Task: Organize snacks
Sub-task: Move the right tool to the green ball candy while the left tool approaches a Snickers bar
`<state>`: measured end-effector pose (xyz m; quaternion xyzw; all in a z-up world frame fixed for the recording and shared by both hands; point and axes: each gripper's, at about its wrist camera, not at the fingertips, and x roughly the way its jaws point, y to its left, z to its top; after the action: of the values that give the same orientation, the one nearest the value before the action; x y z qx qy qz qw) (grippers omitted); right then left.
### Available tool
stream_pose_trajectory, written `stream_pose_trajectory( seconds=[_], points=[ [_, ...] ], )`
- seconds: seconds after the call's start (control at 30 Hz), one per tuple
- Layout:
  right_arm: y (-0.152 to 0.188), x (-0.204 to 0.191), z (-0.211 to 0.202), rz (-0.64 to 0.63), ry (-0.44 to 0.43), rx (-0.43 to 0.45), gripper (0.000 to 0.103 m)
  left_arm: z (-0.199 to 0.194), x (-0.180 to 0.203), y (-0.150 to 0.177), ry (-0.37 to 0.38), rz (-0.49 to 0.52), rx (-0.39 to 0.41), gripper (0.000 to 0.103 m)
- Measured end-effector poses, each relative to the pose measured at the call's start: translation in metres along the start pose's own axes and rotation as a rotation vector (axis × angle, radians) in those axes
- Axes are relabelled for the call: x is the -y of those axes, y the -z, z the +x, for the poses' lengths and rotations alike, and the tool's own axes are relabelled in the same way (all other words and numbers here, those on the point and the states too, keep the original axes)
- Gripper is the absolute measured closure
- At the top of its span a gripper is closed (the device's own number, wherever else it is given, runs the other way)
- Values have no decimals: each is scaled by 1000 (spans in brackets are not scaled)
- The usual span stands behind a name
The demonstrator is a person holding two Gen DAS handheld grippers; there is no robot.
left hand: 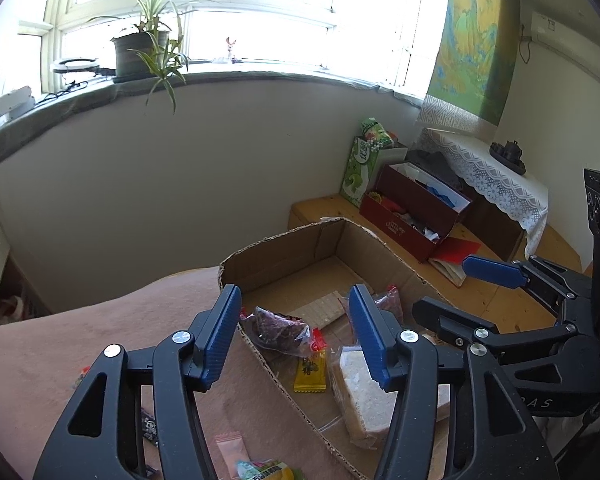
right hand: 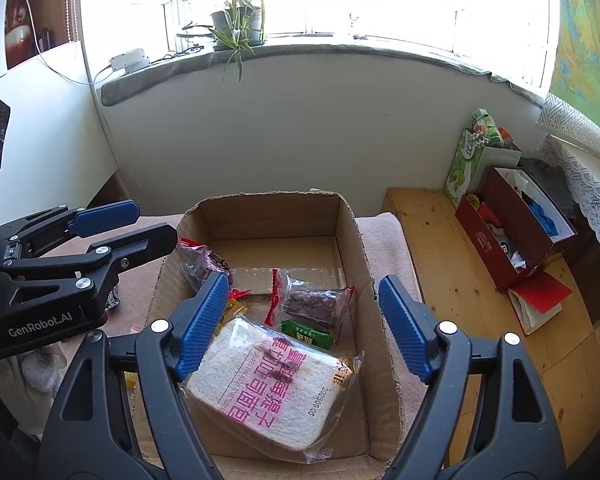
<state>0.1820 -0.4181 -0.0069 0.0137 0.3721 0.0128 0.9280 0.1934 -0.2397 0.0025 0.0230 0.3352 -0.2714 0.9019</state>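
An open cardboard box [right hand: 352, 232] stands on a pinkish blanket [left hand: 100, 340]. In it lie a bagged bread slice [right hand: 276, 392], two dark dried-fruit packets [right hand: 316, 304] [right hand: 204, 264], a green candy [right hand: 306, 334] and a yellow candy [left hand: 310, 372]. My right gripper [right hand: 304, 328] hovers open over the bread, its pads clear of it. My left gripper [left hand: 296, 336] is open above the box's left wall [left hand: 268, 256], nothing held. A pink sachet [left hand: 232, 450], a green-yellow pack [left hand: 264, 470] and a black sachet [left hand: 150, 426] lie loose on the blanket.
Right of the box runs a wooden bench [right hand: 432, 280] bearing a red box [right hand: 512, 236], a green carton [right hand: 464, 160] and a red notebook [right hand: 540, 300]. A lace-covered table [left hand: 496, 172] stands behind. A potted plant [right hand: 240, 20] sits on the windowsill.
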Motion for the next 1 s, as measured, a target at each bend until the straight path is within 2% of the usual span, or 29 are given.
stream_pose_trajectory(
  seconds=[0.47, 1.0],
  points=[
    [8, -31, -35, -22, -17, 33, 22, -46, -15, 11, -13, -20, 48, 47],
    [33, -97, -59, -87, -125, 39, 22, -104, -98, 58, -130, -160, 59, 47]
  ],
)
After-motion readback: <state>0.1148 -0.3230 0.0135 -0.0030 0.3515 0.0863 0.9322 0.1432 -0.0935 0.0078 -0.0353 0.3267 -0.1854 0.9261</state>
